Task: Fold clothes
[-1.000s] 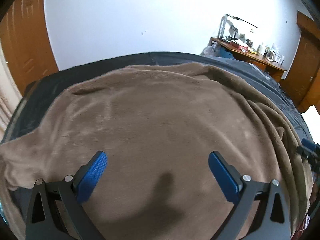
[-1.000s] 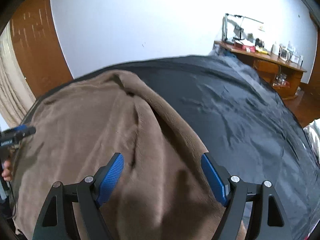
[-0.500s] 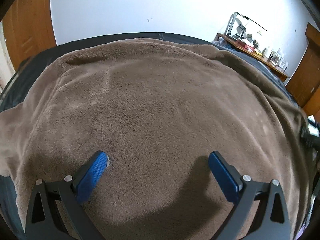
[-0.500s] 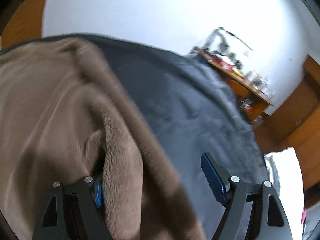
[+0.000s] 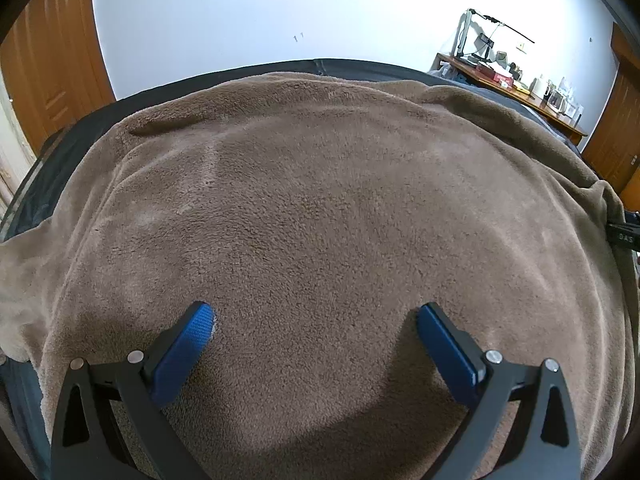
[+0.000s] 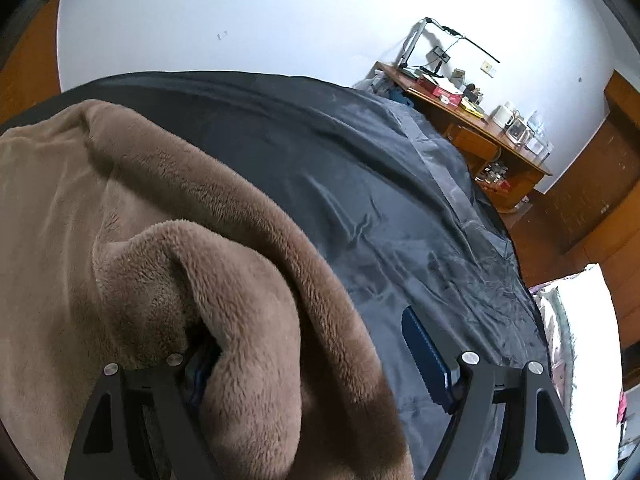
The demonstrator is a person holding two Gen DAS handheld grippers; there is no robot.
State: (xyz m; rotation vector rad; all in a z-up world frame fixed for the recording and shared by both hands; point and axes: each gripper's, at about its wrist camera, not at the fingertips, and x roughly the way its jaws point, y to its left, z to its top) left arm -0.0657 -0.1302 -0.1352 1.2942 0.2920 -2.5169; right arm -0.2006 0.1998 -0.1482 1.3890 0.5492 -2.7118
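Observation:
A large brown fleece garment (image 5: 320,200) lies spread over a dark-covered bed. My left gripper (image 5: 315,314) hovers close above its near part, open, with only flat fleece between its blue pads (image 5: 188,344). In the right wrist view the fleece's right edge (image 6: 224,272) is bunched into a thick fold. That fold sits inside my right gripper (image 6: 304,332) and hides its left finger. The right pad (image 6: 420,348) stands clear over the dark sheet, so the jaws are open. A dark part of the right gripper (image 5: 624,234) shows at the fleece's right edge.
The dark grey bed sheet (image 6: 380,200) lies bare to the right of the fleece. A cluttered wooden desk (image 6: 472,120) stands by the white wall at the back right. Wooden doors (image 5: 52,64) flank the room, and white bedding (image 6: 580,320) lies at the far right.
My right gripper has swung right along the fleece's edge, and the fold now covers its left finger. The left gripper has sunk closer to the fleece, then stayed still.

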